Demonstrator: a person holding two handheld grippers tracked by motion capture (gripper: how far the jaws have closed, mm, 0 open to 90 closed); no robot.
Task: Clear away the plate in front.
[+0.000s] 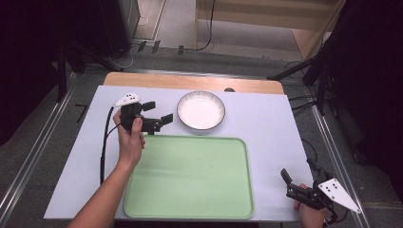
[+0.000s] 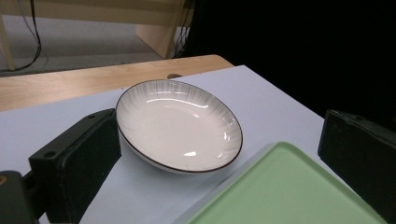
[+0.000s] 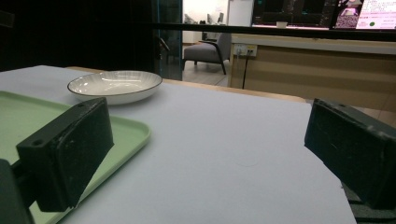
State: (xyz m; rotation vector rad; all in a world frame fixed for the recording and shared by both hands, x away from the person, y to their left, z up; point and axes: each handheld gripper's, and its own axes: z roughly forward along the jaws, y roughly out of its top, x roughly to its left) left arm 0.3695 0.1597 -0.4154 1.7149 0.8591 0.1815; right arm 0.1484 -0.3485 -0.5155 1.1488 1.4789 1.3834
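left hand-held gripper (image 1: 159,111) wide (empty) | bowl (image 1: 201,110) just beside — right hand-held gripper (image 1: 287,183) wide, well apart

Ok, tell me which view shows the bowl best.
The left gripper view: the bowl is close and large there, with its dark rim and ribbed inner wall clear, between the open jaws of the left hand-held gripper. The high view shows it small, from above. The right gripper view shows it far off, side-on.

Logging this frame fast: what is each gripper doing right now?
Left gripper: open, holding nothing, beside the white bowl.
Right gripper: open, holding nothing, right of the green tray.
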